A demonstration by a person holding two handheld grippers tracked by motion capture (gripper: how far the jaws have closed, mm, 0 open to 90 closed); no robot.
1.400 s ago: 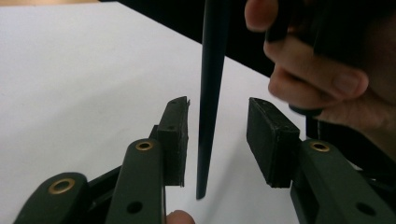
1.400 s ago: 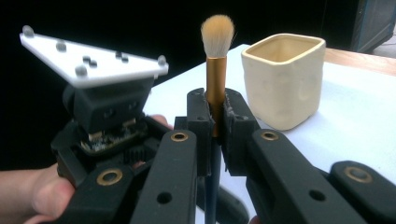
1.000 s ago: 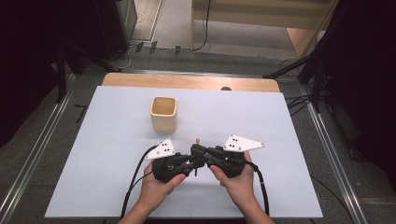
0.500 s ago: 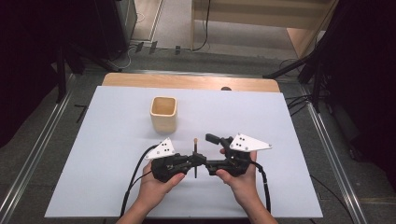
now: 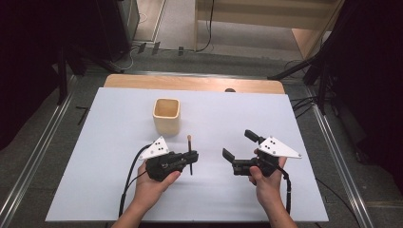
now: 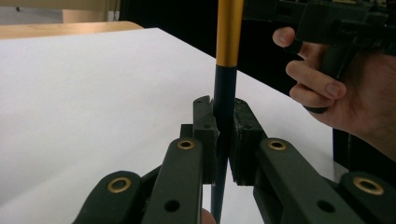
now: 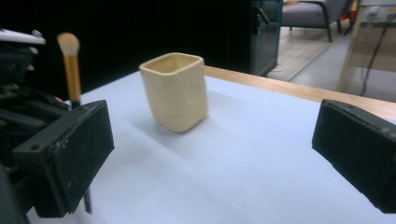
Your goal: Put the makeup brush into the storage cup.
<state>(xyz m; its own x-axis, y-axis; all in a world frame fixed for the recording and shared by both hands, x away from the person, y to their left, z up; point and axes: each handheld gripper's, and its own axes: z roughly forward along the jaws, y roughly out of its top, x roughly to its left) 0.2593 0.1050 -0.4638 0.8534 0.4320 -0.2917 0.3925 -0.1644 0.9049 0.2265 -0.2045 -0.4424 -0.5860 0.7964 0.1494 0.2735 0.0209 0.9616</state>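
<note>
A makeup brush (image 5: 189,153) with a dark handle, gold ferrule and pale bristles is clamped by its handle in my left gripper (image 5: 192,159), near the table's front middle. In the left gripper view the brush (image 6: 229,42) stands up between the shut jaws of that gripper (image 6: 225,116). My right gripper (image 5: 238,144) is to the right of the brush, apart from it, jaws wide open and holding nothing. A cream square cup (image 5: 167,115) stands upright behind the left gripper. The right gripper view looks past its open gripper (image 7: 210,154) at the cup (image 7: 175,91) and the brush (image 7: 71,65).
The white table top (image 5: 95,142) ends in a wooden strip (image 5: 190,83) at the far side. Metal rails (image 5: 33,156) run along both sides on the floor. The person's right hand (image 6: 322,88) shows beyond the brush in the left gripper view.
The right gripper has opened, let go of the brush and moved away to the right. The brush stays in the left gripper.
</note>
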